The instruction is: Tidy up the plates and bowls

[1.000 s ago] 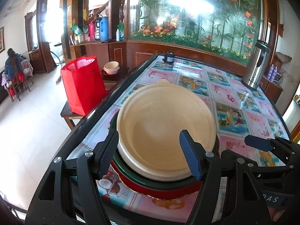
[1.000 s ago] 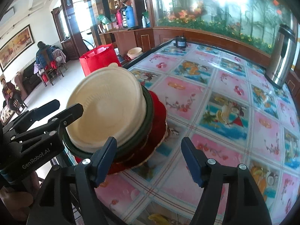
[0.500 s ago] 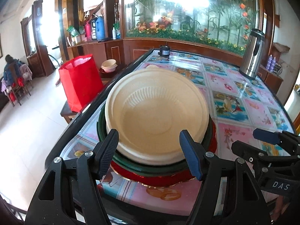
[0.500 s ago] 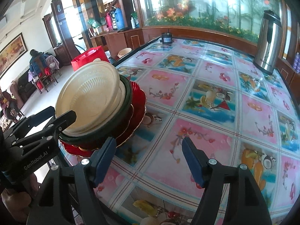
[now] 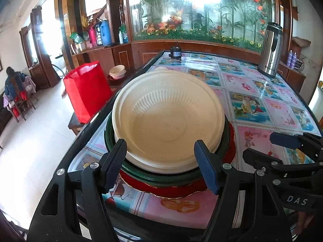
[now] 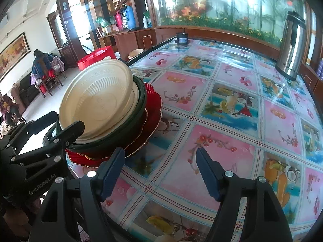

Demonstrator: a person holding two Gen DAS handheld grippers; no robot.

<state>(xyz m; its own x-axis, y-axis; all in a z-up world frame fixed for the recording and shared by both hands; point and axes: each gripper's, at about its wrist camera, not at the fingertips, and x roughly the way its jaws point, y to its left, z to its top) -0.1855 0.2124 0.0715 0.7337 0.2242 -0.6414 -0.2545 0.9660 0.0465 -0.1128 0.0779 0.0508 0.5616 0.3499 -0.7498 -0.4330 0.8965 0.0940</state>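
Observation:
A stack stands near the table's left edge: red plates [image 5: 177,189] at the bottom, a dark green bowl [image 5: 161,178] on them, cream bowls [image 5: 167,119] on top. My left gripper [image 5: 160,165] is open, its fingers [image 5: 116,161] either side of the stack's near rim without pressing on it. The right wrist view shows that gripper [image 6: 66,121] at the near left of the cream bowls [image 6: 97,102]. My right gripper [image 6: 159,171] is open over the flowered tablecloth just right of the red plates [image 6: 151,113], nothing between its fingers. It also shows low on the right as the right gripper [image 5: 268,149].
A steel thermos [image 5: 270,50] stands at the far right and a small black jar [image 5: 175,52] at the far edge. Off the left edge are a red bag [image 5: 86,92], bowls on a bench [image 5: 117,72] and a seated person [image 5: 14,82]. Bare tablecloth [image 6: 232,104] lies right of the stack.
The stack now sits slightly farther from my left fingers than a second ago. Both grippers stay open, and the right one has barely shifted.

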